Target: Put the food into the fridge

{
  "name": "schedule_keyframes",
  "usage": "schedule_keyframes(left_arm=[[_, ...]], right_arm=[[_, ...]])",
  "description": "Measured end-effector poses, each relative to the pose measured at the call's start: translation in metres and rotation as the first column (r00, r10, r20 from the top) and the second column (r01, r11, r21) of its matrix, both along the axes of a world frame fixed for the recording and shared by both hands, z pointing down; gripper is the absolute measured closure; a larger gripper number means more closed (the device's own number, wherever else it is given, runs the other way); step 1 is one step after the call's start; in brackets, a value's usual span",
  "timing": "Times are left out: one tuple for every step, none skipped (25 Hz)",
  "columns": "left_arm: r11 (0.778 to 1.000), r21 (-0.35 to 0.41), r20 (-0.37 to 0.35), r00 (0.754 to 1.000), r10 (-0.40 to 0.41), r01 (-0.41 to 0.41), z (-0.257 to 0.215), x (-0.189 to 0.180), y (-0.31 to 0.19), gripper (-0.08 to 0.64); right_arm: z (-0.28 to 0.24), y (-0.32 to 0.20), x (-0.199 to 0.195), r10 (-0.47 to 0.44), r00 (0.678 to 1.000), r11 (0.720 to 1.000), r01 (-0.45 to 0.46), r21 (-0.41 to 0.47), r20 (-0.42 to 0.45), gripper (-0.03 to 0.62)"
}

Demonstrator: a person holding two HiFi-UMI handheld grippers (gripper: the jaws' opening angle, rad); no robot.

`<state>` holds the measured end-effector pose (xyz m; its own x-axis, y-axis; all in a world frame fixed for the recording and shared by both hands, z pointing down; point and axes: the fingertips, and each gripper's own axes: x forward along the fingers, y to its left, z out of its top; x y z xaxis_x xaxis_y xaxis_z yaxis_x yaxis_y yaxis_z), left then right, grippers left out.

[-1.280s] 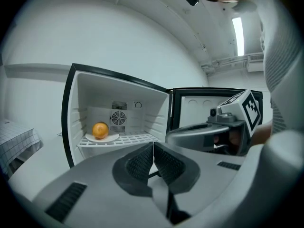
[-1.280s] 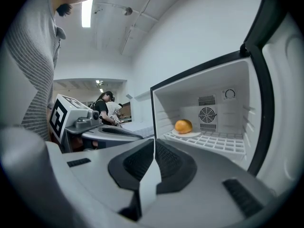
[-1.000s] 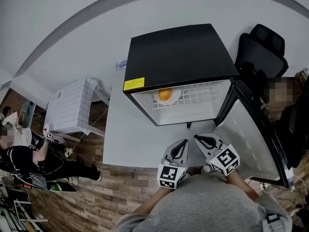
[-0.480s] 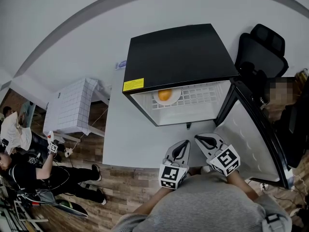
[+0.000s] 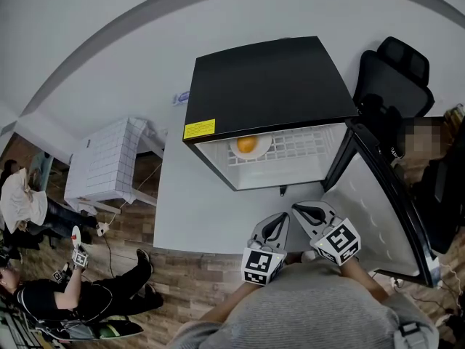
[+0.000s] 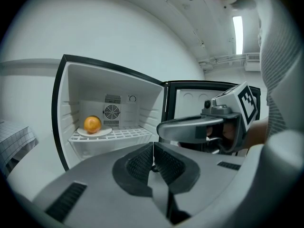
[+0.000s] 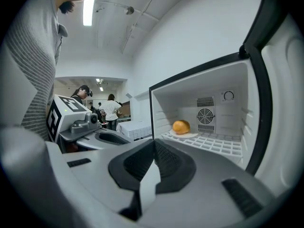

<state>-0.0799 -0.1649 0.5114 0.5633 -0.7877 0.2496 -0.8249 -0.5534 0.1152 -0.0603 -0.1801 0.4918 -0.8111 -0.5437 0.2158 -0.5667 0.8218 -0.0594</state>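
A small black fridge (image 5: 265,86) stands on a white table with its door (image 5: 378,195) swung open to the right. On its wire shelf (image 5: 298,147) an orange (image 5: 247,144) rests on a white plate (image 5: 263,150); the orange (image 6: 92,124) and plate show in the left gripper view, and the orange (image 7: 181,126) in the right gripper view too. My left gripper (image 5: 278,220) and right gripper (image 5: 304,211) hover side by side near the table's front edge, well short of the fridge. Both are shut with nothing between the jaws.
The white table (image 5: 196,217) has bare room in front of the fridge. A black office chair (image 5: 392,71) stands behind the door. A low white tiled table (image 5: 105,158) sits at the left, and a person (image 5: 80,297) is on the wooden floor beyond it.
My left gripper has edged slightly right; the right one has stayed put. The person on the floor at the left has shifted down toward the frame's bottom.
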Motion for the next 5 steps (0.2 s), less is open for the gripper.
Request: schedule_keyframes(left_arm=[[1.0, 0.001, 0.001, 1.0, -0.001, 0.001, -0.0001, 0.0002, -0.0003, 0.548], [1.0, 0.001, 0.002, 1.0, -0.001, 0.001, -0.0002, 0.0003, -0.0005, 0.548], [1.0, 0.001, 0.003, 1.0, -0.001, 0.001, -0.0001, 0.0005, -0.0005, 0.548], [1.0, 0.001, 0.005, 1.0, 0.0, 0.0, 0.0, 0.0008, -0.0005, 0.548], [1.0, 0.0, 0.006, 1.0, 0.0, 0.0, 0.0001, 0.0011, -0.0006, 0.548]], right_arm=[[-0.0007, 0.0006, -0.0004, -0.007, 1.0, 1.0, 0.007, 0.0, -0.004, 0.58], [-0.0018, 0.0014, -0.0011, -0.015, 1.0, 1.0, 0.015, 0.001, -0.006, 0.58], [-0.0028, 0.0016, -0.0014, -0.018, 1.0, 1.0, 0.018, 0.001, -0.005, 0.58], [-0.0037, 0.0013, -0.0012, -0.016, 1.0, 1.0, 0.016, 0.001, -0.003, 0.58], [-0.0046, 0.0008, -0.0009, -0.014, 1.0, 1.0, 0.014, 0.0, -0.001, 0.58]])
